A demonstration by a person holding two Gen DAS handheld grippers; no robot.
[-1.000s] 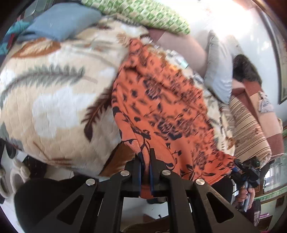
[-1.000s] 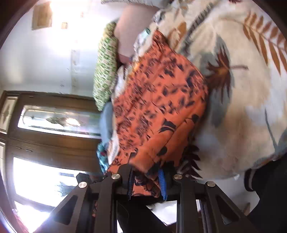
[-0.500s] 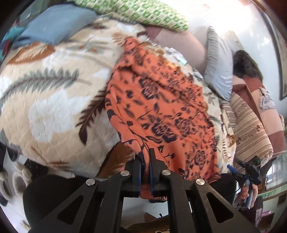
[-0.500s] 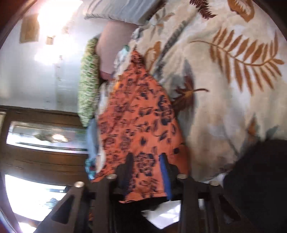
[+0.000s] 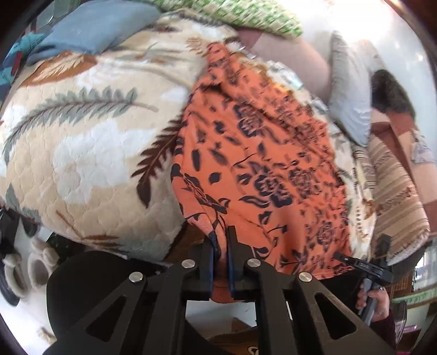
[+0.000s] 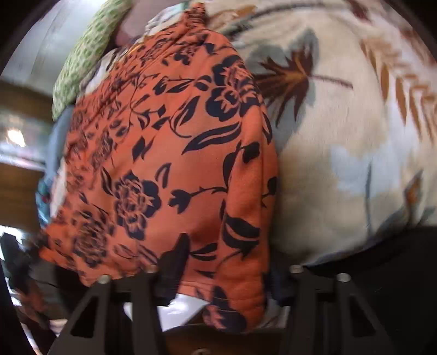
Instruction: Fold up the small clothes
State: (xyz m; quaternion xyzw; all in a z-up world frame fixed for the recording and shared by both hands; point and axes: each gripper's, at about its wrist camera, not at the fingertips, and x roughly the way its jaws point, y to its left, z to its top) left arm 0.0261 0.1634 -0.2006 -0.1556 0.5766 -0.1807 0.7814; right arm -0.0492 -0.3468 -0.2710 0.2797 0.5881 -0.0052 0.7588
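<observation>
- Fingers of the left gripper (image 5: 220, 251) stand narrow, pinching a bunched corner of the orange floral garment (image 5: 262, 169) between their blue pads.
- Fingers of the right gripper (image 6: 224, 273) stand wide apart, with the near hem of the orange floral garment (image 6: 169, 169) draped over and between them; nothing is pinched there that can be seen.
- The garment lies spread lengthwise on the leaf-print quilt (image 5: 90, 136), its far end reaching toward the pillows and its near edge hanging over the quilt's front edge.
- In the right wrist view the garment's right side is rolled over into a thick fold beside a brown leaf on the quilt (image 6: 341, 153).
- Beyond the garment lie a green patterned pillow (image 5: 245, 13), a blue cushion (image 5: 95, 24) and a grey pillow (image 5: 349, 95).
- A striped blanket (image 5: 396, 196) lies at the right of the left wrist view.
- The right gripper (image 5: 366, 267) shows at the garment's lower right corner in the left wrist view, held by a hand (image 5: 378, 303).
</observation>
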